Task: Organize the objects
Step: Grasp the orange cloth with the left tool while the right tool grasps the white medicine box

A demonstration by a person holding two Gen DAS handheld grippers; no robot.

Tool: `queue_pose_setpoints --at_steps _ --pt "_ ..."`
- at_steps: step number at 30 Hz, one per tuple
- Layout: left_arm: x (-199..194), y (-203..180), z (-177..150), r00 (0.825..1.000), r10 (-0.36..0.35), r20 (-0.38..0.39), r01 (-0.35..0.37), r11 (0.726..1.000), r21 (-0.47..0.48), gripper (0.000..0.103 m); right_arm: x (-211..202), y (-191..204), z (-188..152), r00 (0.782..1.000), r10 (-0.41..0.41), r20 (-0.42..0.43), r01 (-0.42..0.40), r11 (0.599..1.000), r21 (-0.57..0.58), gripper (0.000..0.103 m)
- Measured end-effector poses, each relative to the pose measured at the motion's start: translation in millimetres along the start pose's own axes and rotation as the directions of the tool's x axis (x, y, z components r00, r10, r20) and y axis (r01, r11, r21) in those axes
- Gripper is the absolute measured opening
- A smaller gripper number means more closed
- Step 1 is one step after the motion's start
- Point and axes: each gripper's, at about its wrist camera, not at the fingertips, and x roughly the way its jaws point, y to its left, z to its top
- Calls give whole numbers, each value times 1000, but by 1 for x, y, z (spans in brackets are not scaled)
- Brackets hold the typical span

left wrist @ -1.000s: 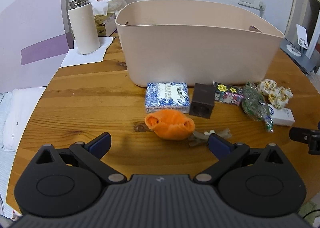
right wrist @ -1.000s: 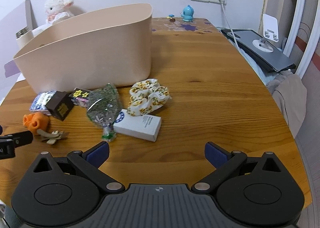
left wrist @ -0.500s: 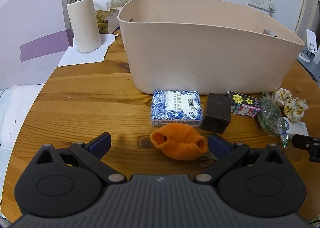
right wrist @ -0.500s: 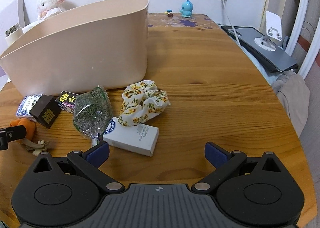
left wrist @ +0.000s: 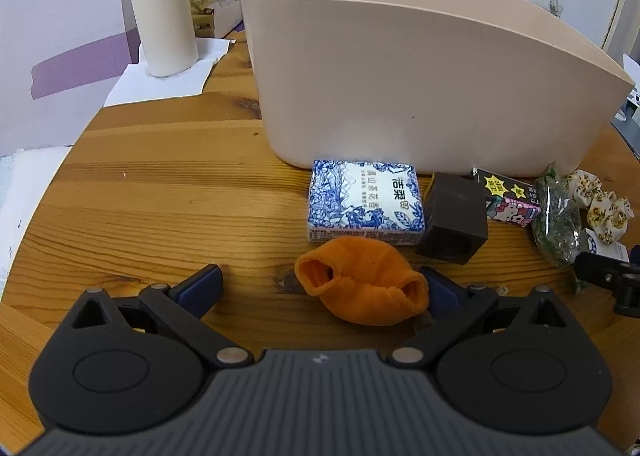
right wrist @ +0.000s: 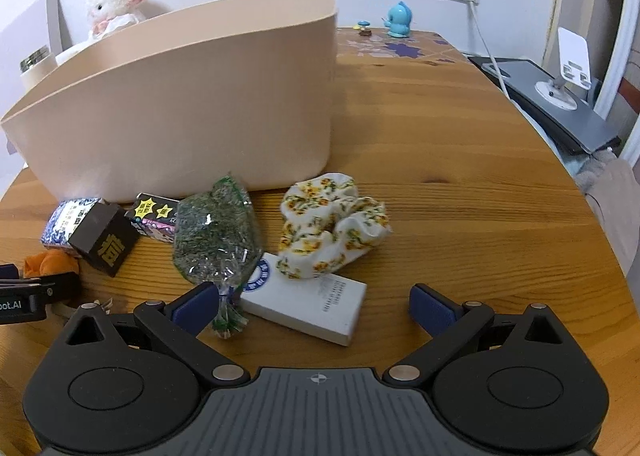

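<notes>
A beige bin (left wrist: 420,88) stands on the round wooden table (left wrist: 160,200). In front of it lie a blue-patterned tissue pack (left wrist: 364,202), a dark brown box (left wrist: 454,224), a black cartoon box (left wrist: 508,198), a green foil bag (right wrist: 218,232), a floral scrunchie (right wrist: 332,228) and a white box (right wrist: 308,306). My left gripper (left wrist: 320,288) is open, and an orange cloth (left wrist: 364,286) lies between its fingers. My right gripper (right wrist: 312,306) is open over the white box, its left finger beside the green bag's tail.
A white thermos (left wrist: 164,12) stands on paper at the back left beside a plush lamb (right wrist: 114,8). A blue figurine (right wrist: 398,18), a wall socket with cable and a phone stand (right wrist: 570,68) on a grey device sit at the back right.
Both grippers have moved forward and lower toward the objects. The orange cloth now sits between the left fingers and the white box between the right fingers.
</notes>
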Motion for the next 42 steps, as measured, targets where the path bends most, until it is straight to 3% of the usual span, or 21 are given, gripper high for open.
queue_pose_setpoints --at_steps 6,12,17,30,36,39,41,42 --pt "-2 2 -2 1000 -6 4 6 1000 13 101 -1 -5 2 1000 -5 12 5 999 35 103" --pt "-8 3 -3 1000 -3 16 3 1000 14 90 -3 -18 0 999 -33 13 32 998 62 101" --pt "-10 6 -3 1000 -6 20 6 1000 9 79 -8 -23 -1 999 -29 17 27 997 79 94" --pt "-6 10 -1 1000 -14 18 14 1000 0 76 -8 -33 6 996 -81 43 76 992 105 99" --pt "-7 8 -1 1000 -11 23 11 1000 10 65 5 -24 6 994 -109 20 107 992 61 98" --pt "-9 9 -1 999 -20 25 19 1000 11 52 2 -25 4 993 -112 35 110 992 59 86" --pt "-10 8 -1 999 -22 26 22 1000 12 46 -1 -27 5 991 -124 44 121 990 66 65" --pt "-11 8 -1 999 -24 28 23 1000 13 38 -3 -29 5 991 -129 47 125 990 71 59"
